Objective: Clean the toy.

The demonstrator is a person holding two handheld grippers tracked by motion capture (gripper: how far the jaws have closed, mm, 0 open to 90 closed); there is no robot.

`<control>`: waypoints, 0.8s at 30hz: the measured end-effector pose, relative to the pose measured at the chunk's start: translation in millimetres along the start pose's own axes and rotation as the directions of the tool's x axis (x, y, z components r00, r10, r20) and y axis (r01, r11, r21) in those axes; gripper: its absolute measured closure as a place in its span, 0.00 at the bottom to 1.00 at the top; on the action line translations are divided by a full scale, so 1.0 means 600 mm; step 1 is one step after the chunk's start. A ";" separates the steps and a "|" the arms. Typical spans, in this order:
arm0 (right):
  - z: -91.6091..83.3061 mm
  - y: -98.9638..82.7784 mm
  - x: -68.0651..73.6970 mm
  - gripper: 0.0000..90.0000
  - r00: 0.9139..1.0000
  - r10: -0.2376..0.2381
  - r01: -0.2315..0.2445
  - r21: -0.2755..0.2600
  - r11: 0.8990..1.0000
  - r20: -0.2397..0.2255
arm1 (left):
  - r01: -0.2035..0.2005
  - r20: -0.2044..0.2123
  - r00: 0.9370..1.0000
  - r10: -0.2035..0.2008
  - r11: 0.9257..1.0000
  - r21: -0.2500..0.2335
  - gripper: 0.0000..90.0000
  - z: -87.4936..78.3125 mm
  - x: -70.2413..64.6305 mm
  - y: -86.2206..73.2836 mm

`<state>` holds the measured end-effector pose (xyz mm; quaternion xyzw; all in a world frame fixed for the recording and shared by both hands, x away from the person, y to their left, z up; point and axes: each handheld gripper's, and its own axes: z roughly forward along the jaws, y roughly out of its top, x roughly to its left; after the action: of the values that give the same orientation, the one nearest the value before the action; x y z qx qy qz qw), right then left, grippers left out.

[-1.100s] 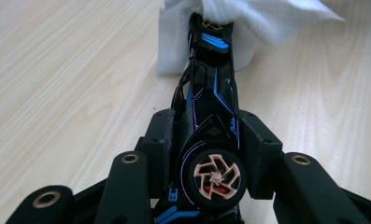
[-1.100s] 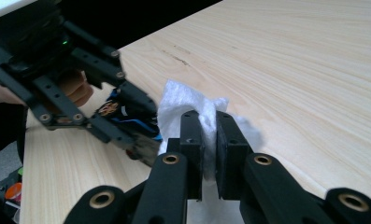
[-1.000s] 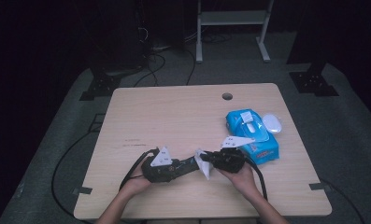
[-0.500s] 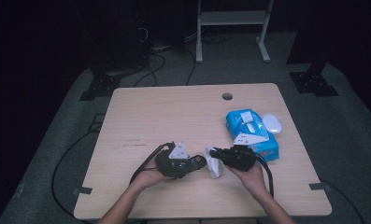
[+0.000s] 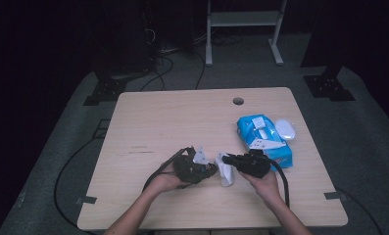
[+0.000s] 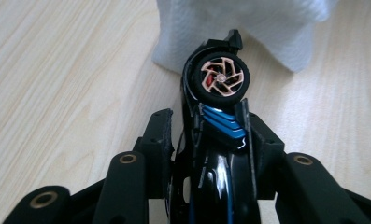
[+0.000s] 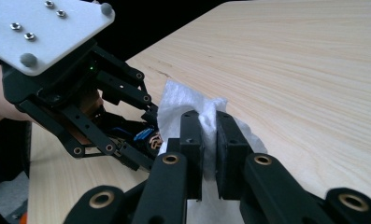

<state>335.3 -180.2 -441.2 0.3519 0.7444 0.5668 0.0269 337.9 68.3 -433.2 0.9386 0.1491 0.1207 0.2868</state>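
Low over the bench (image 5: 158,122), the left tool (image 5: 209,170) is clamped on a black toy car (image 6: 216,121); its jaws have just been closing. Beside it, the right tool (image 7: 209,140) pinches a white wipe (image 7: 183,105) touching the car. Wiping seems underway, not finished.

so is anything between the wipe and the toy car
Nothing visible. The right gripper pinches the white wipe, the left gripper clamps the black toy car, and the wipe lies just past the car's wheel.
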 end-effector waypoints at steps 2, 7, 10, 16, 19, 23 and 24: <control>0.001 0.001 0.001 0.92 1.000 0.009 -0.009 -0.004 1.000 -0.018 | -0.006 -0.007 1.000 0.006 1.000 -0.016 0.65 -0.004 -0.003 -0.001; 0.002 0.013 0.016 0.91 0.998 -0.011 0.010 -0.016 1.000 -0.064 | -0.020 -0.002 1.000 0.020 0.994 -0.106 0.66 -0.021 -0.008 0.005; -0.002 0.020 0.023 0.91 0.997 -0.037 0.036 -0.024 0.999 -0.066 | -0.043 -0.014 0.999 0.042 0.988 -0.151 0.69 -0.033 -0.014 0.012; -0.018 0.019 0.010 0.92 0.998 -0.020 0.018 -0.042 0.999 -0.052 | -0.027 0.001 1.000 0.028 0.975 -0.220 0.69 -0.045 -0.015 0.013; -0.019 0.015 0.003 0.92 0.999 -0.010 0.008 -0.029 1.000 -0.050 | -0.027 0.012 0.999 0.030 0.972 -0.232 0.69 -0.045 -0.017 0.011; -0.022 0.024 0.008 0.92 0.997 -0.013 0.010 -0.044 0.999 -0.078 | -0.038 0.017 0.999 0.043 0.968 -0.247 0.69 -0.043 -0.022 0.010; -0.022 0.025 0.011 0.92 0.997 -0.014 0.010 -0.049 0.999 -0.082 | -0.027 0.024 0.999 0.034 0.966 -0.259 0.69 -0.044 -0.021 0.010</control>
<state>332.0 -185.8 -421.1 0.3231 0.7329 0.5986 0.0084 319.0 72.4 -410.2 0.8971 0.1136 0.1300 0.4068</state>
